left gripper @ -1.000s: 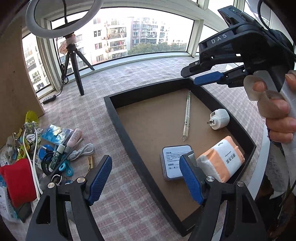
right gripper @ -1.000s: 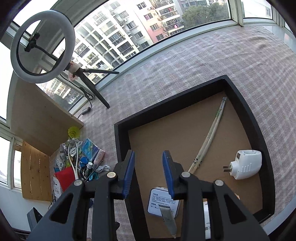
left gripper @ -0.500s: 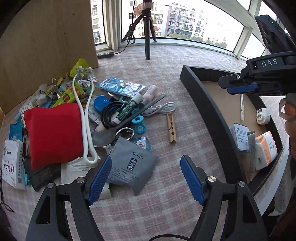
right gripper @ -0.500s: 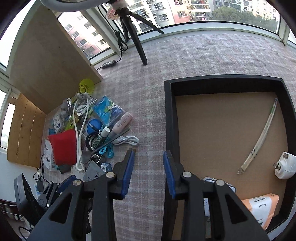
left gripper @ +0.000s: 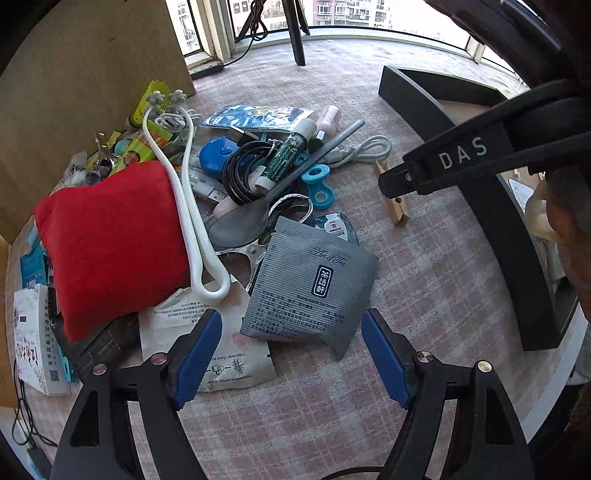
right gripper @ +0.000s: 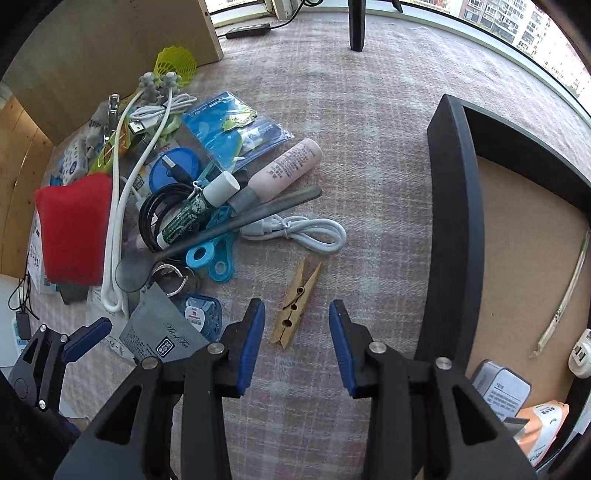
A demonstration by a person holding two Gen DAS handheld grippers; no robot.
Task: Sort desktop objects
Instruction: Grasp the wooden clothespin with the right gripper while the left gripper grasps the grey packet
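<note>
A pile of small objects lies on the checked cloth at the left. My left gripper point(left gripper: 291, 354) is open and empty, just in front of a grey tea sachet point(left gripper: 310, 291), which also shows in the right wrist view point(right gripper: 162, 338). My right gripper point(right gripper: 297, 343) is open and empty, with a wooden clothespin point(right gripper: 297, 301) lying just ahead between its fingers; the clothespin also shows in the left wrist view point(left gripper: 391, 201). The black tray point(right gripper: 454, 221) stands to the right and holds a white plug point(right gripper: 583, 354), a long thin stick point(right gripper: 569, 291), a grey box point(right gripper: 502, 387) and an orange packet point(right gripper: 546, 421).
The pile includes a red cushion point(left gripper: 107, 240), a white looped massager point(left gripper: 188, 210), a grey spoon point(left gripper: 258, 214), a green tube point(right gripper: 192, 210), a pink tube point(right gripper: 284, 170), a white cable point(right gripper: 314, 232) and blue clips point(right gripper: 210, 258). A wooden board point(left gripper: 85, 74) stands behind. A tripod leg point(right gripper: 356, 26) stands further back.
Both grippers have swung left from over the tray to the pile and come lower. The right gripper's jaws have opened wider. The left gripper stays open.
</note>
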